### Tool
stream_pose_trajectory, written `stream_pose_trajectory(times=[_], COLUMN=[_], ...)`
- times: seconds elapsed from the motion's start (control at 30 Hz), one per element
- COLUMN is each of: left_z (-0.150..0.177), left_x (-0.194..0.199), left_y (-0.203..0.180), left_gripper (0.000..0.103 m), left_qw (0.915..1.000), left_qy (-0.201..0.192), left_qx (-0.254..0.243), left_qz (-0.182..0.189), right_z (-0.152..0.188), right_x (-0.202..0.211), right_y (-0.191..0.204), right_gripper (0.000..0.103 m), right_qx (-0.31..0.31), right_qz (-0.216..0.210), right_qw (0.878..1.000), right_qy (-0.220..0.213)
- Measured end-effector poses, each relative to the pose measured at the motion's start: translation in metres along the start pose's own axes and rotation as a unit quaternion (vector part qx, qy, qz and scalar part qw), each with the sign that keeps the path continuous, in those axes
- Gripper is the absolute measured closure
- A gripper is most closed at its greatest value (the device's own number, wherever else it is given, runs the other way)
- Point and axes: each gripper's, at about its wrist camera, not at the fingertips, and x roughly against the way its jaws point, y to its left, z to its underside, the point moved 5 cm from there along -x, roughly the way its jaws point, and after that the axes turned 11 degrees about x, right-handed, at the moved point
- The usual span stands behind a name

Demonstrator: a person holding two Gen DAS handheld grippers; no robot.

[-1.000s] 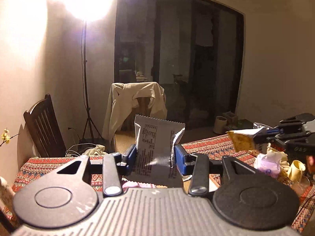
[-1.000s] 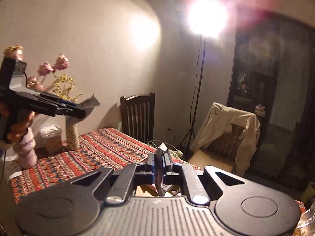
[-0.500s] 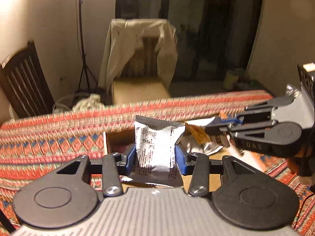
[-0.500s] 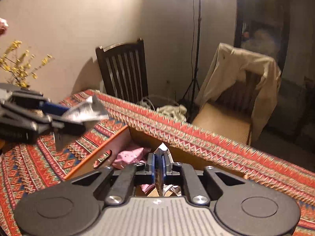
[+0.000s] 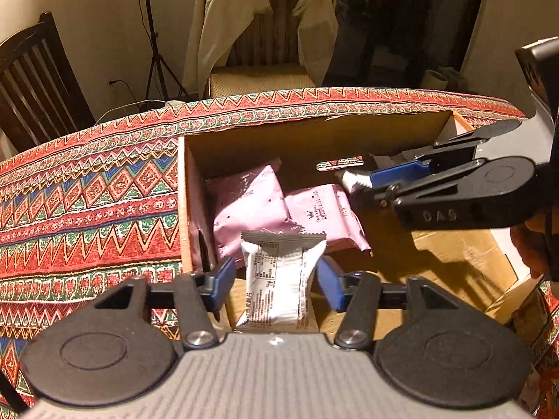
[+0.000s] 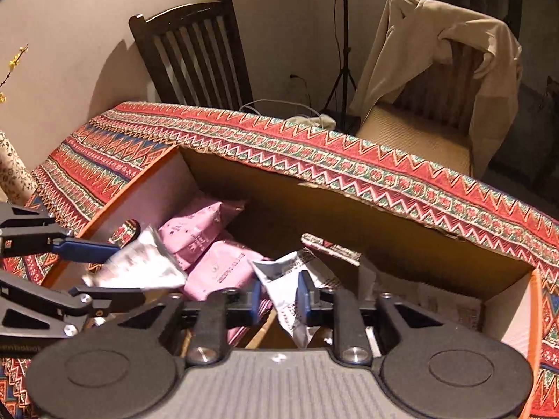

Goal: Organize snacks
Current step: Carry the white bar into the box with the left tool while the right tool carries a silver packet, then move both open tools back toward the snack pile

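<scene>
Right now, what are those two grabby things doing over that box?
A person is sorting snacks into an open brown cardboard box on a red patterned tablecloth. The left gripper has its jaws open around a silver-white snack packet that is dropping in. The right gripper has its jaws spread too, with a crumpled white printed wrapper between them; whether it is loose, I cannot tell. Two pink snack bags already lie inside.
</scene>
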Motion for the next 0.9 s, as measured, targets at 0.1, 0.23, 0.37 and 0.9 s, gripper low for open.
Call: stream_pose_trajectory(times=[0.1,0.23,0.37,0.9], left_z=[0.000,-0.004,-0.004,0.061], left_x=[0.010,0.039,0.082,0.320], left_y=[-0.003,-0.007,-0.010,-0.027], left_gripper=[0.039,0.039,0.035,0.003], left_qw=[1.0000,0.9997,0.9989,0.9830], left_qy=[-0.007,-0.021,-0.046,-0.183], left_qx=[0.001,0.007,0.007,-0.016], left_qz=[-0.005,-0.006,-0.005,-0.005], right_z=[0.000,-0.005,-0.011,0.030], right_x=[0.006,0.034,0.080,0.330], right_y=[0.007,0.010,0.015,0.061], right_gripper=[0.067,0.063,0.060,0.036], right_qx=[0.006,0.007,0.013,0.036], right_qz=[0.000,0.007,0.021,0.102], right_qw=[1.000,1.000,0.999,0.989], right_qy=[0.003,-0.010,-0.029,-0.097])
